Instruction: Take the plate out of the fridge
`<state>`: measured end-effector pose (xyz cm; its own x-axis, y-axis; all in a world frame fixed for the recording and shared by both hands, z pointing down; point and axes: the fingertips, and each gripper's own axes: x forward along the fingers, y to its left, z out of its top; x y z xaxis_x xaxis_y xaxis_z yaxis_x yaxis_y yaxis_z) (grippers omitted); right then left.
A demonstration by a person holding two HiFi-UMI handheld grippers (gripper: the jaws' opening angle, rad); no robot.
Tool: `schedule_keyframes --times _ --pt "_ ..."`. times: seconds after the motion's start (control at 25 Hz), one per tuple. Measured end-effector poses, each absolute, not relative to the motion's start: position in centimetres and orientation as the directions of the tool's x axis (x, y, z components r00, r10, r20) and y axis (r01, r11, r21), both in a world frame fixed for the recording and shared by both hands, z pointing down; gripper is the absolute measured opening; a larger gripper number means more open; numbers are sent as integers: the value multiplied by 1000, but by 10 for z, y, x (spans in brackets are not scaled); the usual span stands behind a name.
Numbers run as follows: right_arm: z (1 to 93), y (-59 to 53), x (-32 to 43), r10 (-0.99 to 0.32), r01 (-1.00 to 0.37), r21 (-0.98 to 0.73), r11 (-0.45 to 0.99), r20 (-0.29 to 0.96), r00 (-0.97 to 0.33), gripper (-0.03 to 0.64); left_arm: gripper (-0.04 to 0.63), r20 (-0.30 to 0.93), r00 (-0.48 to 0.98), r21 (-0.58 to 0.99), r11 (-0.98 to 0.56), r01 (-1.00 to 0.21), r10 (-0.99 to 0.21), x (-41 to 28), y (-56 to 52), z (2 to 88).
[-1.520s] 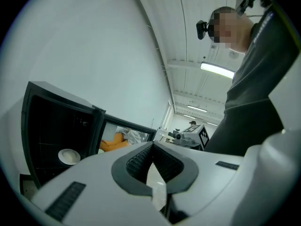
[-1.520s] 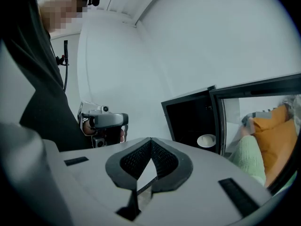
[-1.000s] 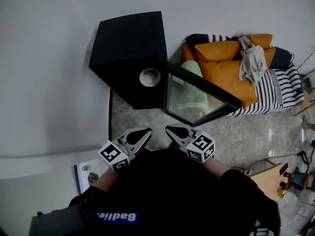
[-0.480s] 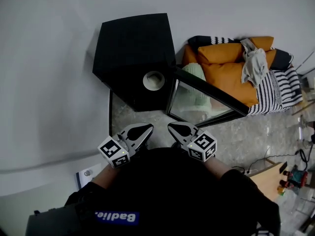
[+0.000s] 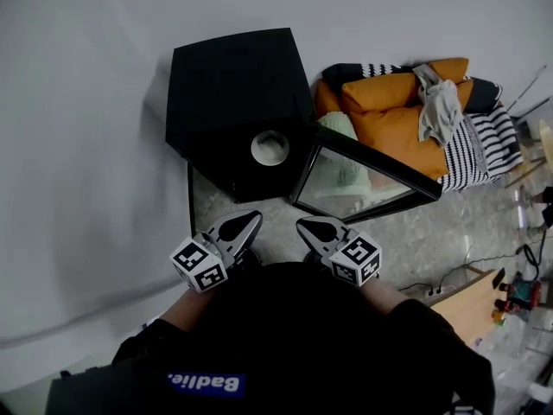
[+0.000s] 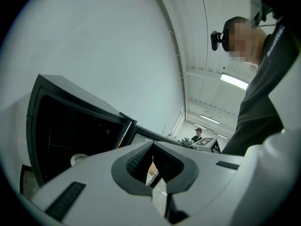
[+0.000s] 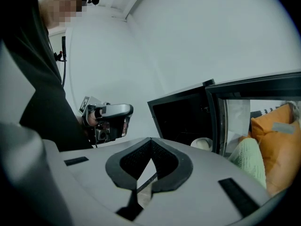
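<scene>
Left tongs point(image 5: 249, 221): closed tip to tip, nothing between them. Right tongs point(image 5: 304, 225): also closed and empty. Both are held side by side without touching, above a strip of bare floor point(image 5: 216, 201), short of the black fridge point(image 5: 233, 76). The glass door point(image 5: 367, 169) is swung open to the right, so the front opening is unobstructed. The white plate point(image 5: 270, 147) sits inside the fridge at the front edge, on the door side. Orange cushions point(image 5: 393, 111) lie beyond the door.
</scene>
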<state>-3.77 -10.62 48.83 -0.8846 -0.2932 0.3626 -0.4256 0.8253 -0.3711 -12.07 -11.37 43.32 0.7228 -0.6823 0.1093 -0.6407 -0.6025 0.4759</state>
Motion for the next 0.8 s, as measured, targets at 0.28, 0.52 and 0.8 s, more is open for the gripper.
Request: schedule_keyframes --times 0.28,0.52,0.8 --pt "491 -103 -53 -290 -444 -382 810 398 -871 8 8 119 698 514 -557 -652 -707 -143 -128 452" --pt "498 -108 -56 -302 -467 -386 796 415 -858 8 8 126 664 507 -527 -682 -737 -161 -153 472" --pt "506 -106 -57 -298 -474 -390 789 432 -851 8 8 118 639 496 -512 -701 -760 -167 -174 493"
